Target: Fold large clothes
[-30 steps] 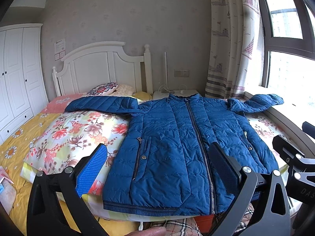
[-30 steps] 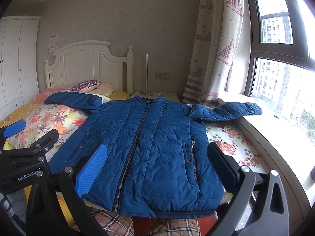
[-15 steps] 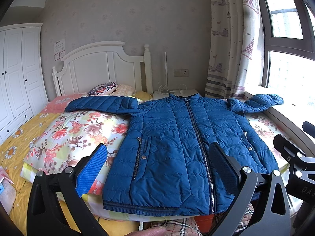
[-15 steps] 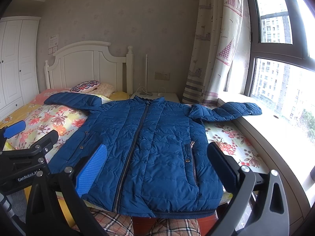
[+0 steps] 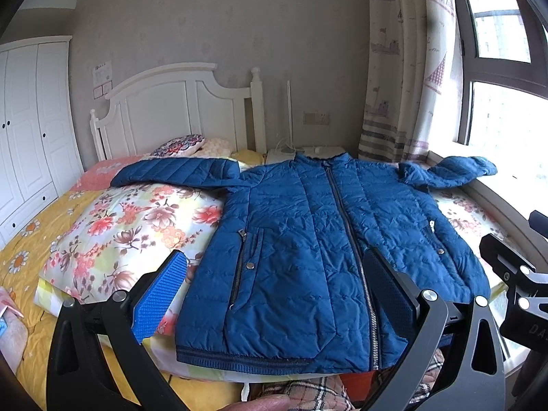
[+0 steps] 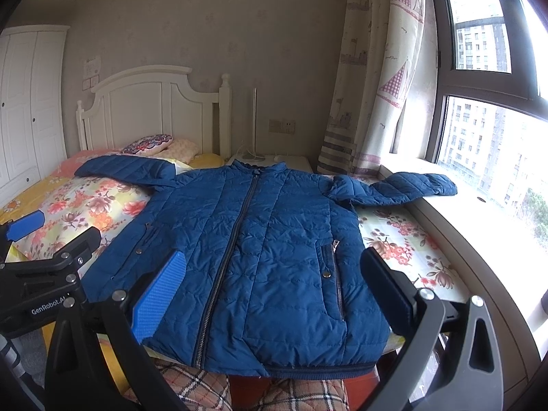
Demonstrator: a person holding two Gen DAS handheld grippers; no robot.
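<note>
The bed point(image 5: 41, 239), with its white headboard point(image 5: 171, 109) in the upper left of the frame, fills both views, and a floral quilt point(image 5: 130, 226) covers its middle. On the quilt lies the blue padded jacket point(image 5: 308, 239), zipped, front up and spread flat. Its long axis runs from the hem at the bottom centre of the frame up to the collar near the middle, so the zip point(image 6: 233, 239) points almost straight away from the person. One sleeve point(image 5: 174, 171) stretches toward the left edge of the frame over the pillows; the other sleeve point(image 6: 404, 188) reaches right onto the window sill point(image 6: 479, 226).

The left gripper point(image 5: 277, 291) hangs just short of the hem, jaws spread wide and holding nothing, and looks onto the jacket's left pocket side. The right gripper point(image 6: 274, 291) is likewise spread and empty, facing the pocket side near the window. Neither touches the cloth.

Judging from this, no fold is made yet. Each sleeve lies up and outward from the gripper on its own side, so the left gripper is nearer the pillow-side sleeve and the right gripper nearer the sill-side one.
</note>
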